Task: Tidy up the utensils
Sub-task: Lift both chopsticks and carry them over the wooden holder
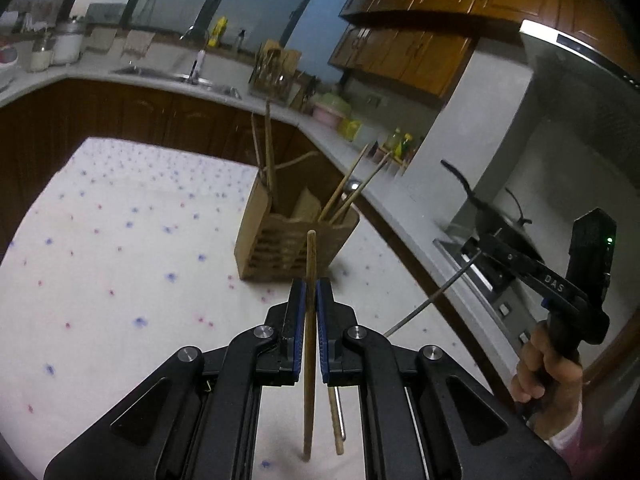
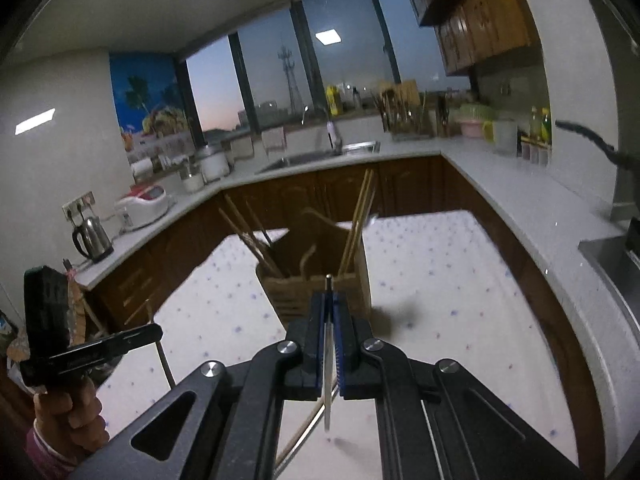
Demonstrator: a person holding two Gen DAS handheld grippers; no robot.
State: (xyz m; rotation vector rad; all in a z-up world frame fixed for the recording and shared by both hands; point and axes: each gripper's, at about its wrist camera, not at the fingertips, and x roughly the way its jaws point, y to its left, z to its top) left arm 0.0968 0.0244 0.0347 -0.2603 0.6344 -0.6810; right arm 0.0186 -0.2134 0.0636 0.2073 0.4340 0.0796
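Chopsticks head for the holder, one in each gripper.

Left wrist view: the left gripper (image 1: 311,296) pinches a wooden chopstick (image 1: 309,360) upright, near the wooden utensil holder (image 1: 294,240) on the dotted tablecloth (image 1: 120,240); lifting clear of the rim before lowering looks wise, with open cloth to the left. Right wrist view: the right gripper (image 2: 329,312) pinches a metal chopstick (image 2: 328,376), the holder just beyond and the counter edge (image 2: 520,220) to the right.

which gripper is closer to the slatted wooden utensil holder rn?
Left, marginally, I think. Left gripper holds a wooden chopstick short of the slatted wooden utensil holder; right gripper similar, metal chopstick.
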